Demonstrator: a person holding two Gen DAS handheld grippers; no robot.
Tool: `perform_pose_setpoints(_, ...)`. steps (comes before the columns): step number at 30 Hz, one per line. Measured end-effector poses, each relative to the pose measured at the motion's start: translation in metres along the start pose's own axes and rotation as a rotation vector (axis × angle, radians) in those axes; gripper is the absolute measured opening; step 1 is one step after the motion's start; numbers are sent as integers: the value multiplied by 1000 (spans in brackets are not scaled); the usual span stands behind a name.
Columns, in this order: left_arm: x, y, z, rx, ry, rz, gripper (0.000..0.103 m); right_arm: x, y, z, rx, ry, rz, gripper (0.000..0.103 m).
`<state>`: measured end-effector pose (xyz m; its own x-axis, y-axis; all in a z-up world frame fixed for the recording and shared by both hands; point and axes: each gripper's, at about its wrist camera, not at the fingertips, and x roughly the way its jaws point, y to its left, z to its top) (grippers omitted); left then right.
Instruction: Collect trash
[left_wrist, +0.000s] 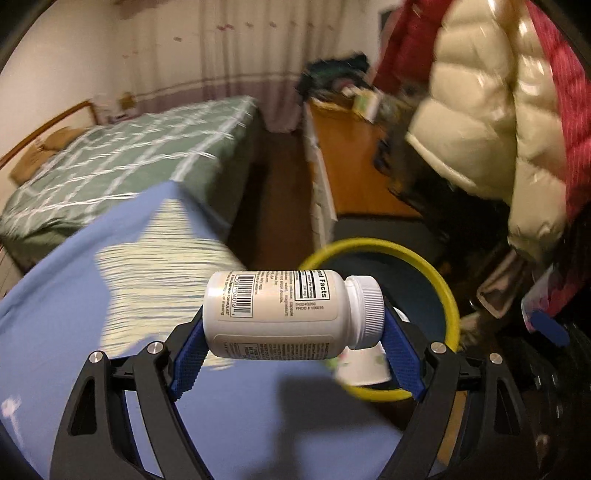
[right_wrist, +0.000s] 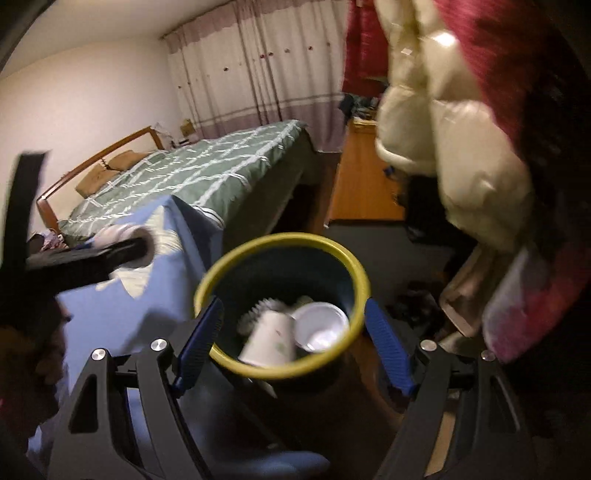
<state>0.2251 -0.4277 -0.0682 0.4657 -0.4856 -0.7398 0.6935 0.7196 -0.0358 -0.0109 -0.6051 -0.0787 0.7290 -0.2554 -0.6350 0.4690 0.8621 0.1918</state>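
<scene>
White bottle (left_wrist: 284, 314) clamped sideways, left fingers (left_wrist: 188, 354) tilted down.

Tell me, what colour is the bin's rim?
Yellow; the trash bin's rim shows best in the right wrist view.

A white pill bottle (left_wrist: 288, 314) with a ribbed cap lies sideways, its barcode label facing up, above the blue-covered worktop. Just beside it stands a dark bin (right_wrist: 280, 306) with a yellow rim, holding white paper cups (right_wrist: 273, 339).
</scene>
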Motion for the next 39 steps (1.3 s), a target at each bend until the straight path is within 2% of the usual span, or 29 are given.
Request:
perform_pose_setpoints(3, 32, -35, 9, 40, 68, -37, 83, -8, -21, -12, 40, 6, -5, 75)
perform_pose_setpoints(9, 88, -66, 22, 55, 157, -64, 83, -15, -49, -22, 116, 0, -19, 75)
perform_pose_setpoints(12, 98, -67, 23, 65, 143, -48, 96, -18, -51, -25, 123, -7, -27, 75)
perform_pose_setpoints(15, 92, -56, 21, 49, 118, -32, 96, -20, -51, -24, 115, -6, -25, 75)
perform_pose_setpoints(17, 72, -44, 19, 19, 95, -24, 96, -20, -48, -25, 110, -4, -16, 75)
perform_pose_setpoints(19, 41, -30, 15, 3, 33, -11, 96, -20, -43, -24, 98, -1, -6, 75)
perform_pose_setpoints(23, -37, -6, -7, 27, -116, 95, 98, -18, -22, -26, 57, 11, 55, 75)
perform_pose_setpoints(28, -145, 40, -61, -52, -252, 273, 98, -24, 19, -26, -30, 4, 136, 75)
perform_pose_setpoints(33, -218, 87, -126, -197, -278, 414, 98, -43, 64, -23, -134, -34, 201, 75)
perform_pose_setpoints(36, -249, 107, -157, -270, -284, 446, 98, -59, 88, -23, -190, -68, 222, 77)
perform_pose_setpoints(39, -286, 121, -192, -343, -325, 488, 98, -75, 108, -24, -234, -102, 241, 79)
